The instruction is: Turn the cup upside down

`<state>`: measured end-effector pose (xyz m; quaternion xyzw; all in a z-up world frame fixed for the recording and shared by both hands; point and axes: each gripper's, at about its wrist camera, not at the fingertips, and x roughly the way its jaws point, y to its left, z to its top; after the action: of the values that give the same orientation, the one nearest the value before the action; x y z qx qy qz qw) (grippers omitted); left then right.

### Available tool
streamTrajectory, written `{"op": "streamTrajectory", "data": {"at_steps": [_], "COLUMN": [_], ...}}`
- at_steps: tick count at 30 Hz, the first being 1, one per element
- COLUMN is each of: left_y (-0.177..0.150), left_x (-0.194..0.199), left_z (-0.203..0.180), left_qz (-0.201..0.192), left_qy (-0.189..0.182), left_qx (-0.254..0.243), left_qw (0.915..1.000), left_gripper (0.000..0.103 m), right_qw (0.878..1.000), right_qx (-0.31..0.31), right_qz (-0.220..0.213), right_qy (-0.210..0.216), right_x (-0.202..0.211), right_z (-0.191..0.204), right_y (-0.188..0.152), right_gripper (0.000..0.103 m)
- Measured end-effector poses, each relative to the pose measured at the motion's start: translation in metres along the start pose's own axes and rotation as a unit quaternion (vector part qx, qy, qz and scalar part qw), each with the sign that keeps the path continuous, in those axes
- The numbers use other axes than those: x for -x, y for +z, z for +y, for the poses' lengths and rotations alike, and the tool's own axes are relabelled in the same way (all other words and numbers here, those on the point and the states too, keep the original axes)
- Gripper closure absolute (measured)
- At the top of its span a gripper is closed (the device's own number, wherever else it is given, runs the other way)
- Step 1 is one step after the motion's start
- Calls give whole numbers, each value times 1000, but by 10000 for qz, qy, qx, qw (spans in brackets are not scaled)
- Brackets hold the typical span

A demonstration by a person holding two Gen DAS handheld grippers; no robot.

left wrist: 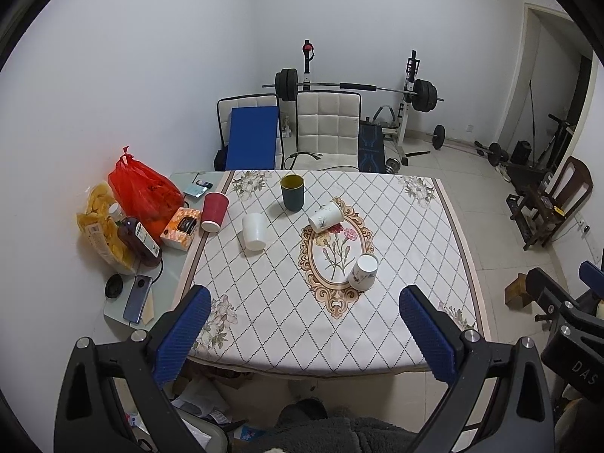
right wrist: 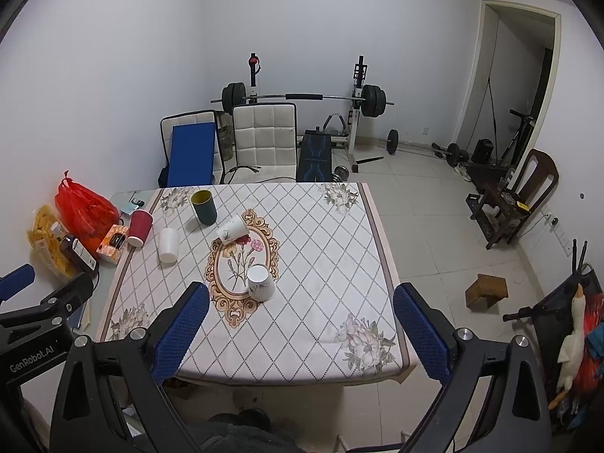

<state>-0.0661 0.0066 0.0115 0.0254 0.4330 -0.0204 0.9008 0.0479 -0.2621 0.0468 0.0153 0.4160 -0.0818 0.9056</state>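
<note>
Several cups stand on the patterned tablecloth [left wrist: 396, 226]. A dark green cup [left wrist: 292, 192] [right wrist: 204, 207] stands upright at the back. A white printed cup [left wrist: 325, 217] [right wrist: 232, 229] lies on its side. Another white printed cup [left wrist: 363, 271] [right wrist: 261, 282] sits upside down near the middle. A plain white cup [left wrist: 253, 231] [right wrist: 168, 244] and a red cup [left wrist: 213, 211] [right wrist: 139, 228] sit upside down at the left. My left gripper [left wrist: 305, 330] and my right gripper [right wrist: 300, 324] are open and empty, above the table's near edge.
A red bag [left wrist: 145, 188], a snack bag [left wrist: 98, 222], a bottle [left wrist: 137, 239], an orange box [left wrist: 180, 228] and a phone [left wrist: 137, 298] lie left of the cloth. Chairs [left wrist: 326, 128] and a barbell rack [left wrist: 358, 87] stand behind. A wooden stool [right wrist: 485, 290] is on the floor at right.
</note>
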Motion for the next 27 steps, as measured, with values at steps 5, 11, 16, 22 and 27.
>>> {"op": "streamTrajectory", "data": {"at_steps": [5, 11, 16, 22, 27], "left_y": [0, 0, -1, -1, -2], "left_x": [1, 3, 3, 3, 3], "left_z": [-1, -2, -3, -3, -3], "left_qz": [-5, -8, -9, -8, -20], "left_qy": [-1, 7, 9, 11, 11], "left_qx": [-6, 3, 5, 3, -6], "left_qw": [10000, 10000, 10000, 10000, 10000], "left_gripper": [1, 1, 1, 1, 1], "right_qw": [10000, 10000, 10000, 10000, 9999], "right_qx": [9, 2, -7, -22, -26], "right_qz": [-9, -14, -20, -14, -10], "right_qy": [16, 49, 72, 77, 102], "right_x": [1, 5, 7, 7, 8], "right_z": [0, -1, -2, -2, -4], "right_y": [-4, -11, -13, -13, -15], "right_gripper": [3, 3, 3, 3, 3]}}
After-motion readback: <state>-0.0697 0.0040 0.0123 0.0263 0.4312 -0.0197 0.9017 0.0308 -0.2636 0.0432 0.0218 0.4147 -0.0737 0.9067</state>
